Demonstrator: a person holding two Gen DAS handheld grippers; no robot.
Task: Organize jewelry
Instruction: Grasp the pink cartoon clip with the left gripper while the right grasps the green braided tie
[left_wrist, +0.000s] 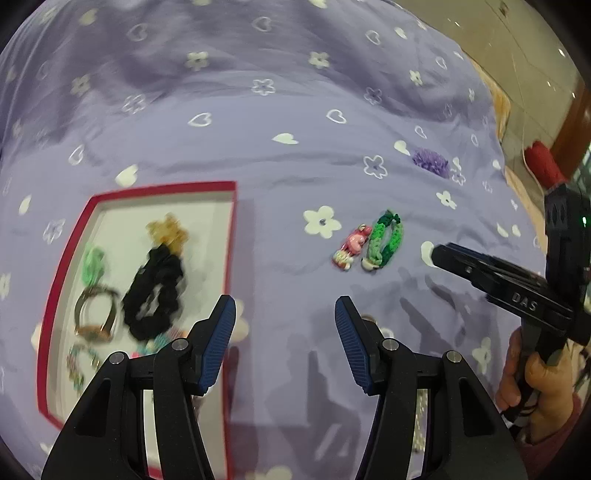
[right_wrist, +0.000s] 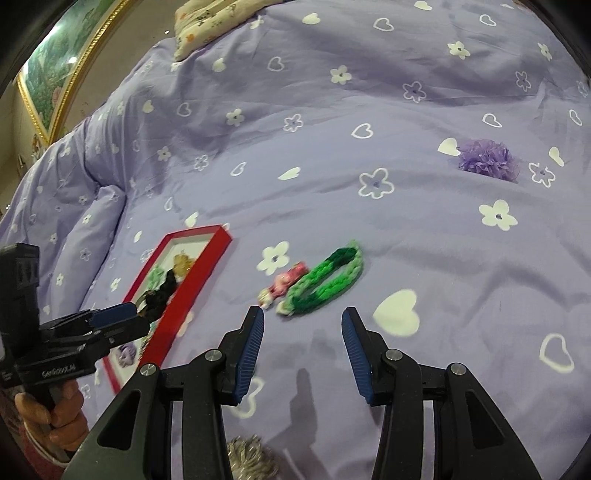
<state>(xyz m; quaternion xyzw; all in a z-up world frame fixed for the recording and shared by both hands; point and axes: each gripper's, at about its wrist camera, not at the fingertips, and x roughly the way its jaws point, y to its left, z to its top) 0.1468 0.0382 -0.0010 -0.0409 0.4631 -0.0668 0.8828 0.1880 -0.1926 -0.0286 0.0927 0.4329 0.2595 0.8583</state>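
Left gripper (left_wrist: 285, 341) spread, nothing between the blue pads (left_wrist: 218, 343) — red tray (left_wrist: 229, 236) holding a black scrunchie (left_wrist: 155, 295) off past the left finger. Right gripper (right_wrist: 303, 354) spread and empty too. Just ahead of its fingertips on the purple bedspread (right_wrist: 332, 177): green braided bracelet (right_wrist: 325, 282) touching a pink hair clip (right_wrist: 284, 282) — purple pom-pom (right_wrist: 487, 158) well beyond, to the right.

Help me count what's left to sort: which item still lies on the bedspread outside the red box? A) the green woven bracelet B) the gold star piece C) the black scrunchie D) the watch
A: the green woven bracelet lies on the purple bedspread beside a pink clip, away from the red box, which holds the other three.
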